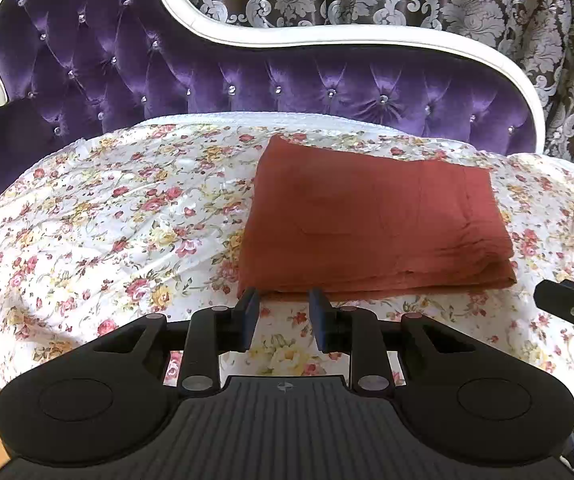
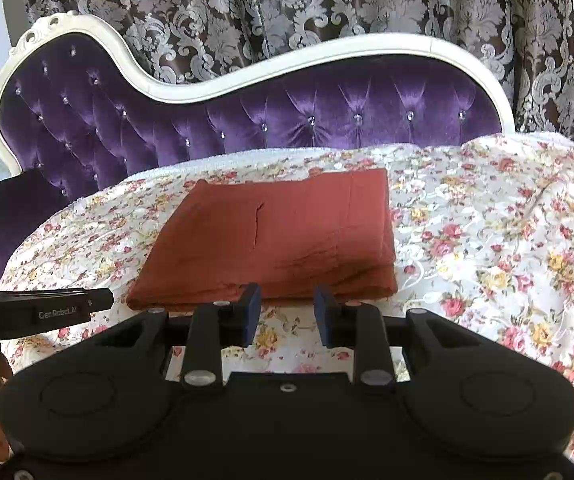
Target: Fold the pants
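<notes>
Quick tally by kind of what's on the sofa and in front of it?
Folded rust pants: 1
Floral cover: 1
Purple tufted sofa: 1
Grippers, jaws open: 2 (left gripper, right gripper)
Total: 5

Pants (image 1: 375, 216): rust-red, plain fabric, folded into a compact, roughly rectangular stack of several layers. Lying flat, not held. From my left wrist view they sit at about 1 o'clock from centre; from my right wrist view at about 11 o'clock (image 2: 275, 236). Layered edges show along the near side, thickest at the near right corner, where the lower layers stick out slightly past the top one. Top face mostly smooth, light wrinkles toward the near edge. A short dark slit or seam line shows on top in the right wrist view.
</notes>
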The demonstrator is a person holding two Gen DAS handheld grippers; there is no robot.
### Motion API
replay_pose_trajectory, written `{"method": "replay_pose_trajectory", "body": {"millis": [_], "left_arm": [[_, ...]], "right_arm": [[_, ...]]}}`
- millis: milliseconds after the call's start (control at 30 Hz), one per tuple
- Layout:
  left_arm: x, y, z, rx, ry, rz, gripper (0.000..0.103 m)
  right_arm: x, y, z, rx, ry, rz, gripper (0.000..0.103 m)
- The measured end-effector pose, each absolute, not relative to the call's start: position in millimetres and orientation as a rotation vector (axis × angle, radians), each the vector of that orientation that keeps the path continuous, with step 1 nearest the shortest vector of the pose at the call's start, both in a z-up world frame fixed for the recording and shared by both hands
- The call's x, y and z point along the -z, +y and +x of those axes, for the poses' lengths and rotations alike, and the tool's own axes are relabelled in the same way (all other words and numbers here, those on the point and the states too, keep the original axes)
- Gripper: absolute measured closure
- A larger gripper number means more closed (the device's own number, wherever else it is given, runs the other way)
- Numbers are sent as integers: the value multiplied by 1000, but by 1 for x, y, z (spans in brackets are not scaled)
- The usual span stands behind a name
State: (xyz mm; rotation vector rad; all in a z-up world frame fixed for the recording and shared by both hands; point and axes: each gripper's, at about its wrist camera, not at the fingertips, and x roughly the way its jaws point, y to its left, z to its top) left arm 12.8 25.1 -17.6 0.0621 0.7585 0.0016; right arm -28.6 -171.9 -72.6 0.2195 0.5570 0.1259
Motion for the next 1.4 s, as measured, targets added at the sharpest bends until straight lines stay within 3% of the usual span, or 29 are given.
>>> {"method": "replay_pose_trajectory", "body": {"millis": [567, 1400], "left_arm": [[17, 27, 15, -21, 783, 19, 76], [43, 25, 20, -18, 880, 59, 76]], "right_arm": [[76, -168, -22, -116, 590, 223, 64], [96, -170, -10, -59, 637, 226, 44]]}}
